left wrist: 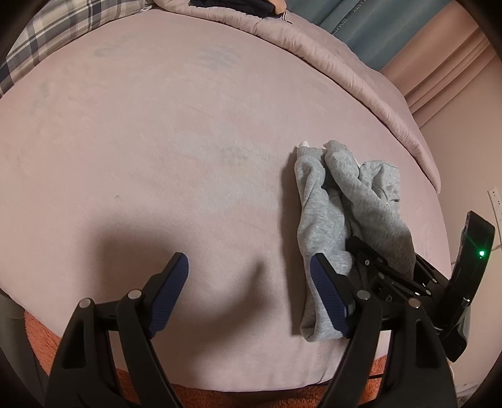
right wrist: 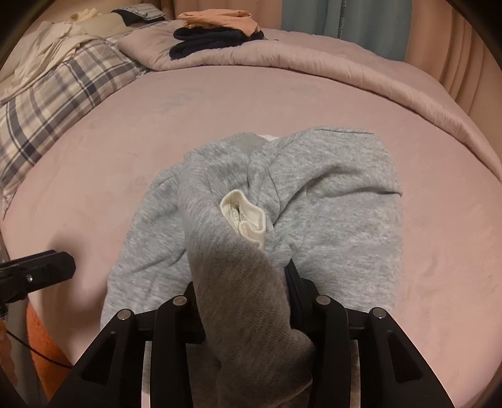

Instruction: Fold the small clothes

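Fingers [right wrist: 293, 282] of the right gripper [right wrist: 248, 301] pinch a bunched fold of small grey sweatpants [right wrist: 329, 201] at the bottom centre of the right wrist view, cloth draping over and between them, likely so the garment can be lifted or dragged flat; the left gripper [left wrist: 249, 282] stands wide apart and holds nothing at the bottom of the left wrist view, seemingly waiting to take a second corner.

Across both views spreads the pink bed sheet [left wrist: 157, 141], a broad flat surface that serves as the folding area; a pink quilt [right wrist: 313, 62] is pushed back along the upper edge of the right wrist view, apparently to leave room; a plaid pillow [right wrist: 62, 94] lies at upper left; dark clothes [right wrist: 213, 39] with a peach garment [right wrist: 219, 18] on top sit on the quilt at top centre, possibly a finished pile, though that cannot be confirmed.

In the left wrist view the sweatpants lie crumpled at centre right, two ribbed cuffs [left wrist: 309, 150] pointing toward the top of the frame, their near end touching the left gripper's right finger; a white pocket lining [right wrist: 244, 219] pokes out at the centre of the right wrist view, a sign that folding has scarcely begun.
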The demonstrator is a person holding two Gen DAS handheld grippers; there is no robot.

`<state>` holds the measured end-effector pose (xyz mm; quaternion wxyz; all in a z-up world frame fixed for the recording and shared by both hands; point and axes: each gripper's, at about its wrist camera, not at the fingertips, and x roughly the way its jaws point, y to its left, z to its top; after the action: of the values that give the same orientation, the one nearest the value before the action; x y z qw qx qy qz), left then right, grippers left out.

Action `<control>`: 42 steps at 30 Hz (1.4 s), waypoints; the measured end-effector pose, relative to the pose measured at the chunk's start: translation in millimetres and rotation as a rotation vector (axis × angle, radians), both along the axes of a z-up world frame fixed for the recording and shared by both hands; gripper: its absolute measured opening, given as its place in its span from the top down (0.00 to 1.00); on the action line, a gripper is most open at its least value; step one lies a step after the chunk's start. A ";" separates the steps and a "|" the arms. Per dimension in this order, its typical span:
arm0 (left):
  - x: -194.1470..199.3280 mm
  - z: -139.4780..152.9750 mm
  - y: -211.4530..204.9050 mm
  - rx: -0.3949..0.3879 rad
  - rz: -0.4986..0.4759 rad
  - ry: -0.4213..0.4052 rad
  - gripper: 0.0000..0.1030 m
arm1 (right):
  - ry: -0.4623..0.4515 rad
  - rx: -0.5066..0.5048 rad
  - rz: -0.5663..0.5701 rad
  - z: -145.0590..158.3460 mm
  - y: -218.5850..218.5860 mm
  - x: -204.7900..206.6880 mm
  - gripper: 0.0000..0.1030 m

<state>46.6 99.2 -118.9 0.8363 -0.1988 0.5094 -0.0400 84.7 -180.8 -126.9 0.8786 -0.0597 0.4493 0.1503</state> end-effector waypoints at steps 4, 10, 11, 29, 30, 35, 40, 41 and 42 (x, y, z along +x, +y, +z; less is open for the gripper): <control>-0.1 -0.8 1.8 0.007 0.013 0.001 0.20 | 0.012 0.024 0.048 1.4 0.8 -0.4 0.47; -1.9 0.2 4.9 0.013 0.024 -0.005 0.18 | 0.046 0.133 0.056 15.4 -16.3 -2.8 0.45; -1.9 0.3 5.1 0.012 0.026 -0.006 0.17 | 0.050 0.150 0.051 19.3 -20.0 -3.7 0.45; 3.4 2.1 -4.4 0.020 -0.006 -0.005 0.15 | -0.057 0.267 -0.045 55.1 -72.5 -22.3 0.25; 3.1 2.3 -4.6 0.021 -0.007 -0.006 0.15 | -0.032 0.265 -0.057 48.0 -73.5 -19.1 0.25; 2.9 0.9 -5.9 0.037 -0.003 -0.003 0.15 | 0.049 0.250 -0.043 23.2 -65.5 -11.1 0.25; 1.7 1.5 -6.8 0.035 -0.012 0.002 0.15 | 0.151 0.329 -0.025 0.9 -53.0 -3.2 0.25; 1.7 1.9 -7.4 0.039 -0.015 0.002 0.15 | 0.152 0.313 -0.025 -1.9 -48.2 -1.9 0.25; 1.8 2.0 -7.9 0.042 -0.018 0.001 0.15 | 0.153 0.306 -0.031 -3.1 -45.0 -1.9 0.25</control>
<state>48.5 91.3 -116.9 0.8397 -0.1766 0.5123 -0.0366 82.8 -225.7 -130.0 0.8428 0.0935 0.4877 0.2076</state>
